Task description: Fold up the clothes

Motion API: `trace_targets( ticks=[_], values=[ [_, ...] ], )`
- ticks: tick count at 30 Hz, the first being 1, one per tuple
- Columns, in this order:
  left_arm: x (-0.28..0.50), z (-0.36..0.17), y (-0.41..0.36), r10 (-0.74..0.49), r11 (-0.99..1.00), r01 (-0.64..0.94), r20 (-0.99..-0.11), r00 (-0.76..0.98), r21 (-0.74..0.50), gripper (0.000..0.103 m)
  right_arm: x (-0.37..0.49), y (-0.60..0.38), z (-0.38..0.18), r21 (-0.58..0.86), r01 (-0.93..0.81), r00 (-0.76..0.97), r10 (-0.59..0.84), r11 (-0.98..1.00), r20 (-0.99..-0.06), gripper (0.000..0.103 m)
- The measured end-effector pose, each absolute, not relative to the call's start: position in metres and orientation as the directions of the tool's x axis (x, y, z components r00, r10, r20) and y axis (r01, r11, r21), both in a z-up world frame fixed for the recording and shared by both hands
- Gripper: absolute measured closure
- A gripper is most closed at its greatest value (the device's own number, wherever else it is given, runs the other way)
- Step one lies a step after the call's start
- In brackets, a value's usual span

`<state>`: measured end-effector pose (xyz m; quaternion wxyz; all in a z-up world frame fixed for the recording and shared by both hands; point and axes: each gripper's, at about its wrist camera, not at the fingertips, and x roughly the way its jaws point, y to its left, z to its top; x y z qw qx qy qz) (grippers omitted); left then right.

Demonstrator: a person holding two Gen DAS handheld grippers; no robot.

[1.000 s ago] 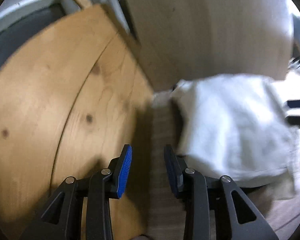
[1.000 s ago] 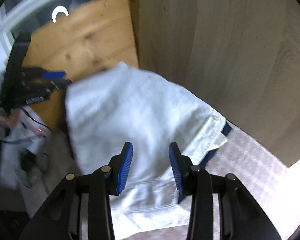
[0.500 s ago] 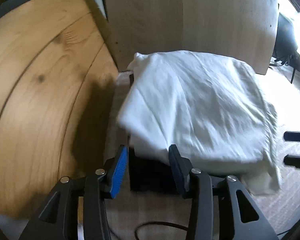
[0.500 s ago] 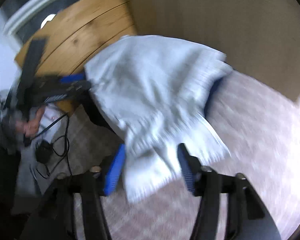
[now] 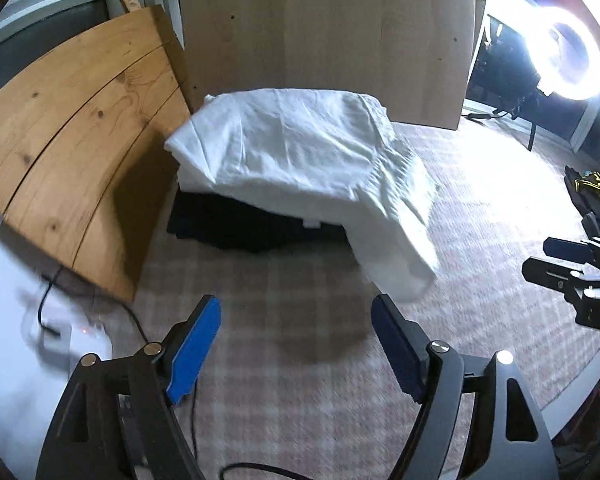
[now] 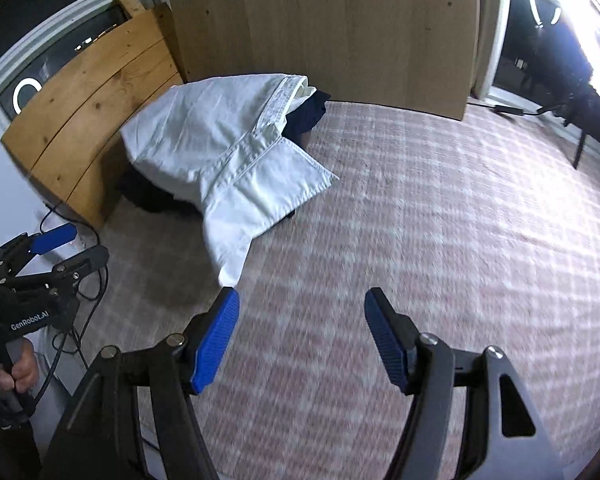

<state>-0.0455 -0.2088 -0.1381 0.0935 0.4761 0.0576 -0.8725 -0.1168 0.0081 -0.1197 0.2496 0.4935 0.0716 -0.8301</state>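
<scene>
**White garment laid on the dark stack, both grippers empty**

The white garment [image 5: 296,148] is draped over a stack of dark clothes [image 5: 244,228] on the carpeted floor [image 6: 440,208], in the corner formed by a pine headboard-like panel [image 5: 76,128] and a tall pale wooden board [image 5: 328,32]. It appears to have been put there as the top layer of a pile of finished pieces, yet one end hangs off the stack and trails onto the carpet, so the fold is judged untidy rather than complete.

The left gripper [image 5: 296,344] is seen with its jaws opening and nothing between them; only carpet shows in the gap. The right gripper [image 6: 302,336] is likewise opening and empty, with the trailing corner of the garment just beyond its left pad. Both point downward at the floor, apart from the cloth.

A cable [image 5: 48,300] lies beside the panel, and a ring light [image 5: 568,56] glares at the right.
</scene>
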Motion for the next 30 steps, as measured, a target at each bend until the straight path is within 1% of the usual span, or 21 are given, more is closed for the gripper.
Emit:
trace_targets(
  ticks=[3, 8, 12, 15, 19, 25, 30],
  values=[
    [-0.029, -0.137, -0.204, -0.104, -0.974, 0.226, -0.862, -0.496, -0.013, 0.027, -0.100, 0.013, -0.112, 0.091, 0.462, -0.423, -0.310, -0.882, -0.851, 0.038],
    [0.000, -0.126, -0.202, -0.117, -0.965, 0.260, -0.863, -0.491, -0.017, 0.027, -0.076, 0.023, -0.107, 0.055, 0.445, -0.451, -0.277, -0.894, -0.848, 0.038],
    [0.019, -0.116, -0.191, -0.195, -0.953, 0.300, -0.848, -0.494, 0.044, 0.027, -0.062, 0.033, -0.104, 0.044, 0.450, -0.464, -0.276, -0.892, -0.842, 0.037],
    [0.033, -0.109, -0.178, -0.221, -0.942, 0.331, -0.842, -0.493, 0.053, 0.027, -0.049, 0.045, -0.100, 0.009, 0.461, -0.485, -0.260, -0.887, -0.835, 0.037],
    [0.051, -0.098, -0.155, -0.221, -0.928, 0.371, -0.837, -0.500, 0.024, 0.026, -0.029, 0.067, -0.093, -0.026, 0.480, -0.511, -0.255, -0.877, -0.821, 0.037],
    [0.073, -0.090, -0.105, -0.245, -0.924, 0.378, -0.834, -0.494, 0.048, 0.026, -0.001, 0.118, -0.080, -0.053, 0.487, -0.551, -0.259, -0.872, -0.793, 0.037],
    [0.092, -0.089, -0.061, -0.212, -0.930, 0.366, -0.839, -0.501, 0.016, 0.026, 0.017, 0.157, -0.081, -0.038, 0.489, -0.542, -0.270, -0.871, -0.796, 0.037]
  ],
)
